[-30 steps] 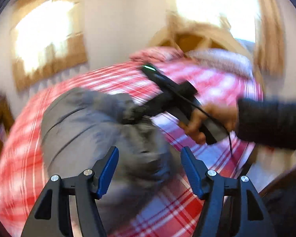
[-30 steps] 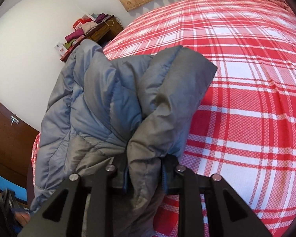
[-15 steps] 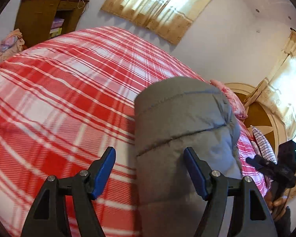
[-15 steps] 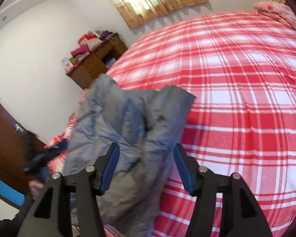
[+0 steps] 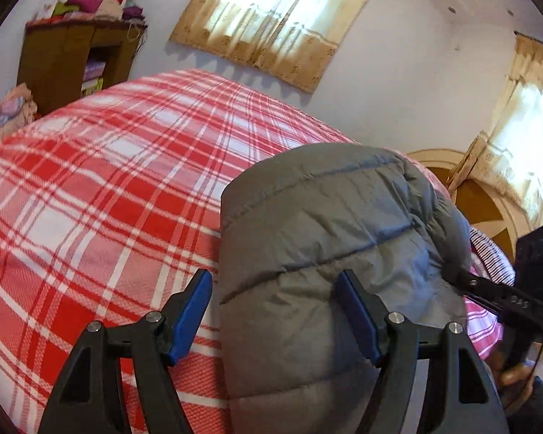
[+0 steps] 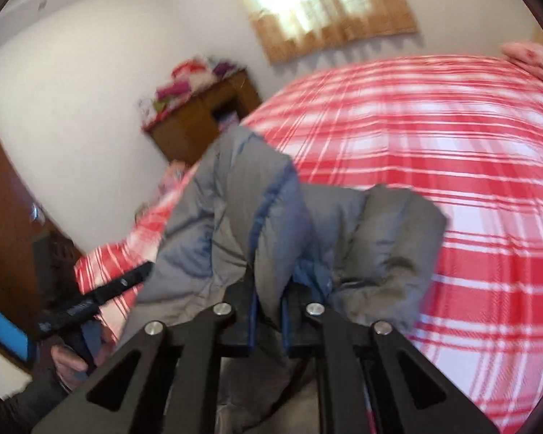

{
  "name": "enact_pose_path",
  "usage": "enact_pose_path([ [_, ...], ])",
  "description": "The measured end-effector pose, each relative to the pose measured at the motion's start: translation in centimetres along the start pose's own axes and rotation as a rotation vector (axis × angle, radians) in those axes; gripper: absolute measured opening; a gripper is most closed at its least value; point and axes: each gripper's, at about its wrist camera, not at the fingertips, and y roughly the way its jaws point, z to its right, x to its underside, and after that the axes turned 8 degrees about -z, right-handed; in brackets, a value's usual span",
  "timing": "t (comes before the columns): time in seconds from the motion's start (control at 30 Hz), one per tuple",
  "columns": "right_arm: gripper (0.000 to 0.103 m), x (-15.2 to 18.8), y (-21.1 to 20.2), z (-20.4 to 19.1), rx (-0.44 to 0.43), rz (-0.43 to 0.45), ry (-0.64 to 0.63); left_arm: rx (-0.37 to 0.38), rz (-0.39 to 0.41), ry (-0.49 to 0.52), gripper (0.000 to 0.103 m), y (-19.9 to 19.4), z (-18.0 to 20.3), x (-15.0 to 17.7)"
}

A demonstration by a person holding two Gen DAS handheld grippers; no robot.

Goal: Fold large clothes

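A grey quilted puffer jacket [image 5: 329, 238] lies bunched on the red and white plaid bed [image 5: 101, 188]. My left gripper [image 5: 273, 311] is open, its blue pads on either side of the jacket's near edge, not closed on it. My right gripper [image 6: 268, 311] is shut on a fold of the jacket [image 6: 271, 224] and holds it up off the bed [image 6: 452, 166]. The right gripper also shows at the right of the left wrist view [image 5: 514, 289], and the left gripper at the left of the right wrist view [image 6: 94, 300].
A wooden shelf unit [image 5: 72, 61] with piled clothes stands beyond the bed's far corner. Curtained windows [image 5: 271, 21] are on the wall. Pink pillows [image 6: 532, 58] lie at the bed's head. A dark wooden door [image 6: 3, 217] is at the left.
My right gripper opened half a second ago and is now shut on a jacket fold again. My left gripper swung round toward the jacket and stays open.
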Motion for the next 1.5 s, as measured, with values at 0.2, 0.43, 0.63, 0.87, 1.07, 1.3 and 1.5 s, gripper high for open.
enact_pose_path([
  [0.2, 0.103, 2.4, -2.6, 3.7, 0.176, 0.076, 0.174, -0.058, 0.008, 0.137, 0.072, 1.1, 2.9, 0.6],
  [0.43, 0.102, -1.3, 1.2, 3.7, 0.164, -0.048, 0.21, -0.043, 0.005, 0.102, 0.072, 1.7, 2.3, 0.7],
  [0.63, 0.034, -2.4, 6.9, -2.1, 0.156, -0.151, -0.031, -0.069, 0.015, 0.077, 0.072, 1.5, 1.9, 0.9],
  [0.87, 0.014, 1.2, 9.3, 8.5, -0.368, -0.124, 0.446, -0.048, 0.006, 0.092, 0.072, 1.8, 2.2, 0.5],
  [1.07, 0.008, 3.7, 9.6, 11.6, -0.446, -0.095, 0.516, -0.069, -0.005, 0.198, 0.08, 4.9, 6.4, 1.0],
  [1.3, 0.006, 4.6, 8.5, 11.7, -0.423, -0.098, 0.5, -0.149, -0.045, 0.314, 0.084, 7.8, 8.3, 2.4],
  [1.5, 0.007, 4.1, 6.3, 11.9, -0.312, -0.129, 0.416, -0.278, -0.11, 0.422, 0.086, 9.8, 9.9, 3.4],
])
